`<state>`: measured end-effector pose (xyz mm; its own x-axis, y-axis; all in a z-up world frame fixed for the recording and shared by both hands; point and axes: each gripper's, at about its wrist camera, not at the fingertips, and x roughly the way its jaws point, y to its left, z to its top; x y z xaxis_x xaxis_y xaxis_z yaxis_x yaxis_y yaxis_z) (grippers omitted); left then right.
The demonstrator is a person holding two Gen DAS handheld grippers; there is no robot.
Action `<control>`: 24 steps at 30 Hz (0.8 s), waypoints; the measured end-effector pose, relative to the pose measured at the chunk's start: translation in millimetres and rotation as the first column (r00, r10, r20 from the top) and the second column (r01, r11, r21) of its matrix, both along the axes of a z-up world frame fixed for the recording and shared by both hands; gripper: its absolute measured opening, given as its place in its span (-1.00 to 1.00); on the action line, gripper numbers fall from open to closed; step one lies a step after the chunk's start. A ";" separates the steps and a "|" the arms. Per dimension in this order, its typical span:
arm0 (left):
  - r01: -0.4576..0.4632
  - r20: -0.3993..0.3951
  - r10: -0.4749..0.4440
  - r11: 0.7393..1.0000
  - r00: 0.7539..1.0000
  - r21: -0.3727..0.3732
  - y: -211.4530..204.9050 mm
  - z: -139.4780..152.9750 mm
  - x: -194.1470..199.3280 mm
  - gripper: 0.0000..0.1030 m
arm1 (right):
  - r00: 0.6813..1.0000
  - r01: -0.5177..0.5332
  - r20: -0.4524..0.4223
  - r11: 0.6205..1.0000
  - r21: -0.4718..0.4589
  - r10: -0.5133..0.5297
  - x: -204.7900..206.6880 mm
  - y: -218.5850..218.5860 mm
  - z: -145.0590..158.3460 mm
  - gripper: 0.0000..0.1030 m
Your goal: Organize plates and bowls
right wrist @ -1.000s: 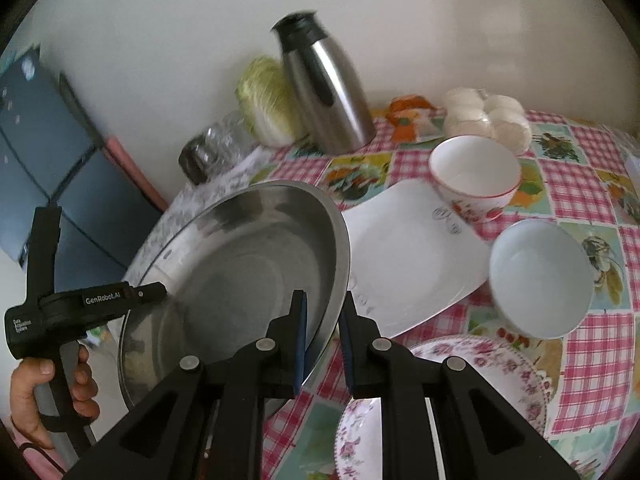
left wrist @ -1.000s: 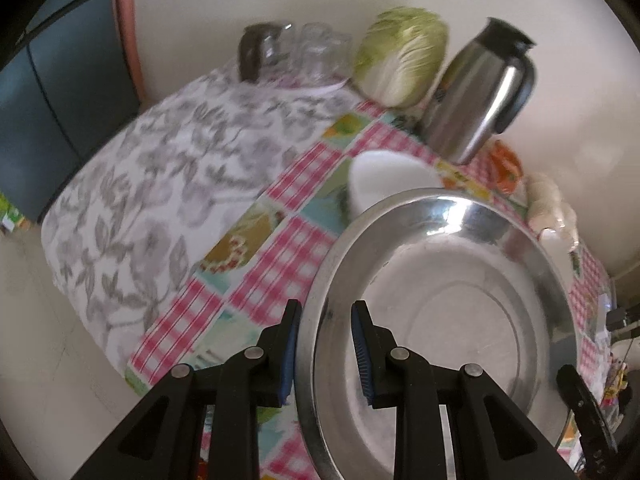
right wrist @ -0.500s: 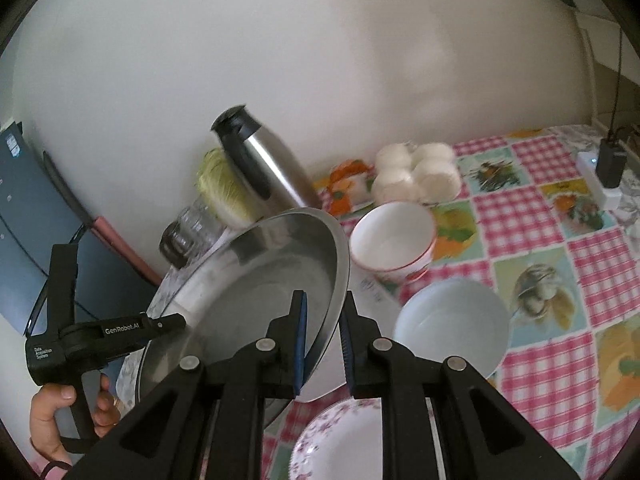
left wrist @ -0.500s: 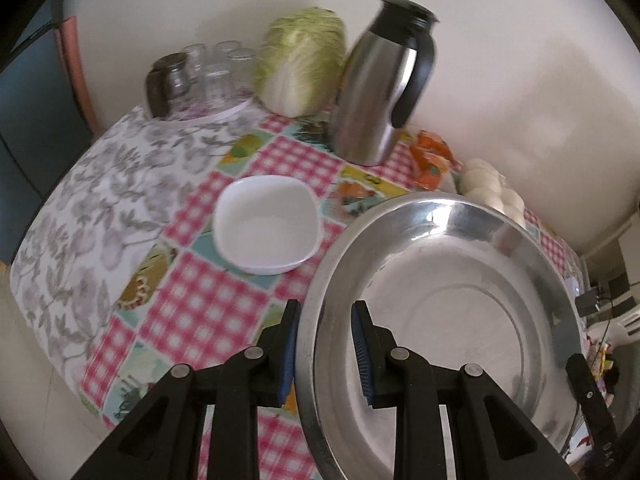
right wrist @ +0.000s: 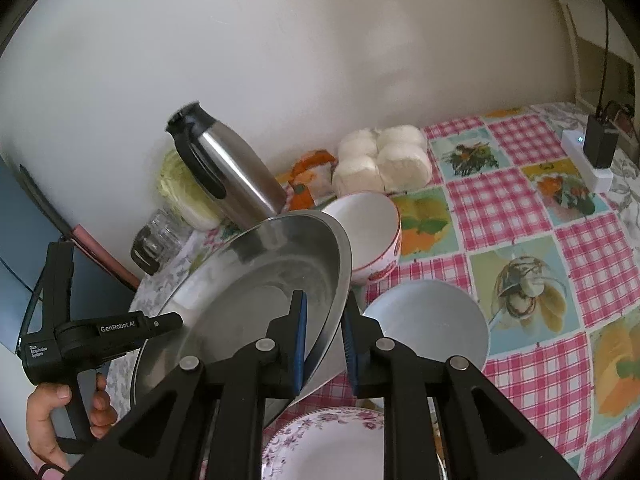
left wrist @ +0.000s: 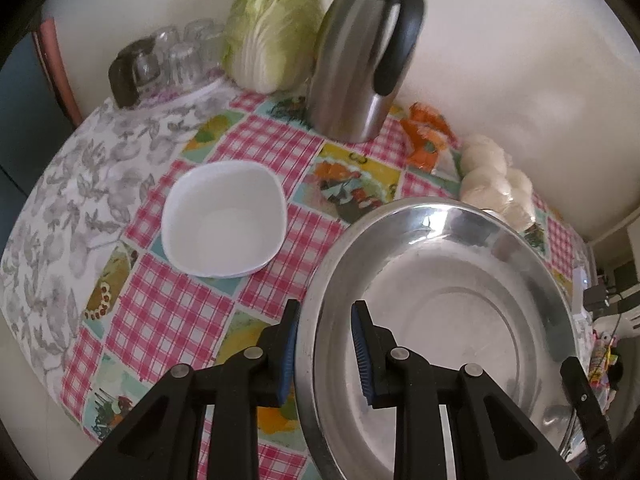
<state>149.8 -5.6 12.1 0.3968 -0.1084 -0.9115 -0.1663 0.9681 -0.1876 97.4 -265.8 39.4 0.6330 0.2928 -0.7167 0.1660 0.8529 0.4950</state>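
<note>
Both grippers, left gripper and right gripper, clamped on steel basin rim, held aloft; white bowl, floral plate unstacked

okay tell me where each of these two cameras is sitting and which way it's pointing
Left wrist: sits on the left gripper, facing along its fingers over the steel basin toward the white square bowl and thermos.
Right wrist: sits on the right gripper, facing the basin's opposite rim; the person's left hand shows.
Shared: basin, thermos, cabbage, buns.
</note>
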 end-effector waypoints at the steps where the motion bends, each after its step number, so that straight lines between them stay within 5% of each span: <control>1: -0.006 -0.007 0.006 1.000 1.000 -0.002 3.4 -3.4 1.3 -0.45 | 1.000 -0.005 -0.009 1.000 -0.001 0.005 2.0 2.3 -3.5 -0.63; 24: -0.031 -0.041 0.031 1.000 0.999 0.007 25.0 -43.4 17.0 -0.45 | 0.988 -0.089 -0.134 0.991 -0.101 0.075 23.0 34.8 -44.3 -0.62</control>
<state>166.8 19.4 -31.3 0.3617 -0.0905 -0.9279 -0.2036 0.9636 -0.1734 120.4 -231.0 -4.9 0.5094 0.2575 -0.8211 0.1497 0.9131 0.3793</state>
